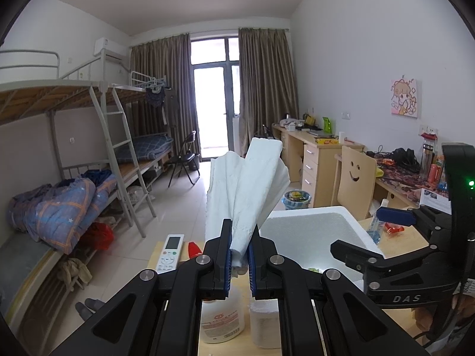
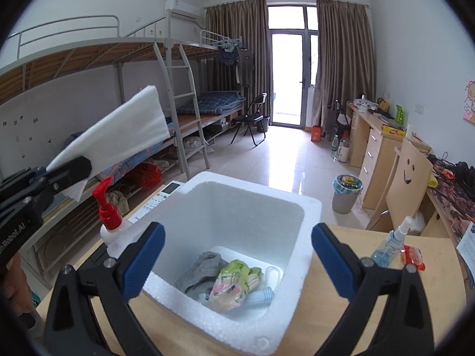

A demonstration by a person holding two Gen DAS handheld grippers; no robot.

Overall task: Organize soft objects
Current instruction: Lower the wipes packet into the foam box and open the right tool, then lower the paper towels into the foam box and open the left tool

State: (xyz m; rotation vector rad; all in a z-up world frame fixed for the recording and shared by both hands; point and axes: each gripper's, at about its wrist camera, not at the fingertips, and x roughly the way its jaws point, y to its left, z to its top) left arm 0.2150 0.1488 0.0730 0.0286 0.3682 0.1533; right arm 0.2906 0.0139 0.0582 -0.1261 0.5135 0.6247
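My left gripper point(image 1: 239, 237) is shut on a folded white cloth point(image 1: 249, 184) and holds it up in the air, left of the white foam box point(image 1: 308, 231). The cloth point(image 2: 118, 130) and left gripper point(image 2: 74, 169) also show at the left of the right wrist view. My right gripper point(image 2: 237, 255) is open and empty, its jaws wide over the near side of the foam box point(image 2: 297, 252). Inside the box lie a grey cloth point(image 2: 202, 273), a pastel patterned soft item point(image 2: 231, 287) and a light blue item point(image 2: 261, 295).
On the wooden table point(image 2: 326, 311) stand a white pump bottle with a red top point(image 2: 107, 216), a remote control point(image 1: 169, 252), a toilet paper roll point(image 1: 264, 326), a blue spray bottle point(image 2: 389, 246) and a red packet point(image 2: 412, 256). Bunk beds at left, desks and chair at right.
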